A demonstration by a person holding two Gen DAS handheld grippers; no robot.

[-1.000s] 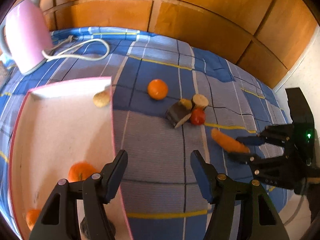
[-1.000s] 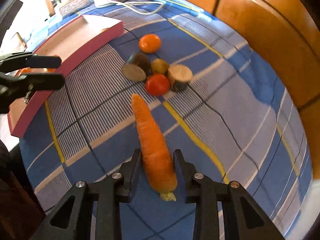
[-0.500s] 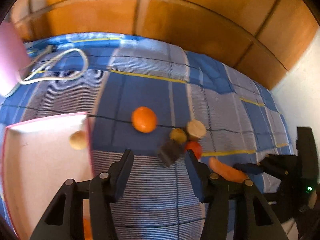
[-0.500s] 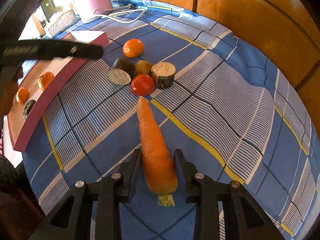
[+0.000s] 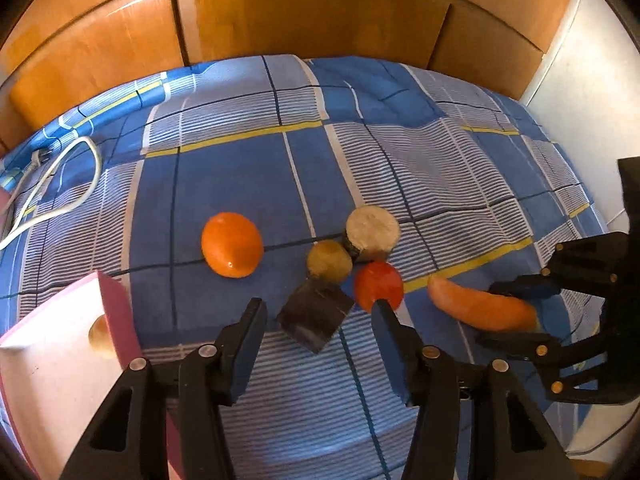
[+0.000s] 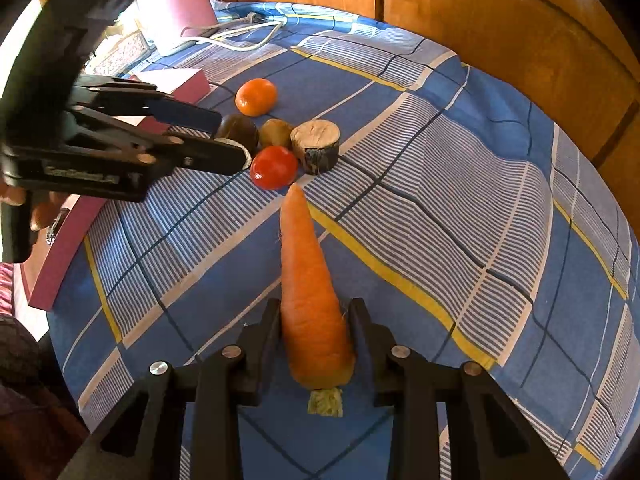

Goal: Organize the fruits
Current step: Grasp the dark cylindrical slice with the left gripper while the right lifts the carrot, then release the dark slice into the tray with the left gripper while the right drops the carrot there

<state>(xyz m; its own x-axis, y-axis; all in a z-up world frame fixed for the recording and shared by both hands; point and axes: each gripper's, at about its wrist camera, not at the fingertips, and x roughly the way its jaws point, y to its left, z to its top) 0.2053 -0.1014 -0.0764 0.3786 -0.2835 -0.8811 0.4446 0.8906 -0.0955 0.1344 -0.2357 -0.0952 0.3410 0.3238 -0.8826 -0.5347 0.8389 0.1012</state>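
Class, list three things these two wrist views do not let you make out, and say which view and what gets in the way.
1. Tray contents: left wrist view, cut off by the frame edge and the left claw.
2. Dark halved fruit: right wrist view, partly covered by the left claw.
3. Pink appliance: right wrist view, top cut off by the edge, so what it is cannot be told.

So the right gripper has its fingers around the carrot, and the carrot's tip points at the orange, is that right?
Not quite. The right gripper does have the carrot between its fingers, but the tip points at the red tomato, not the orange. The right wrist view shows this.
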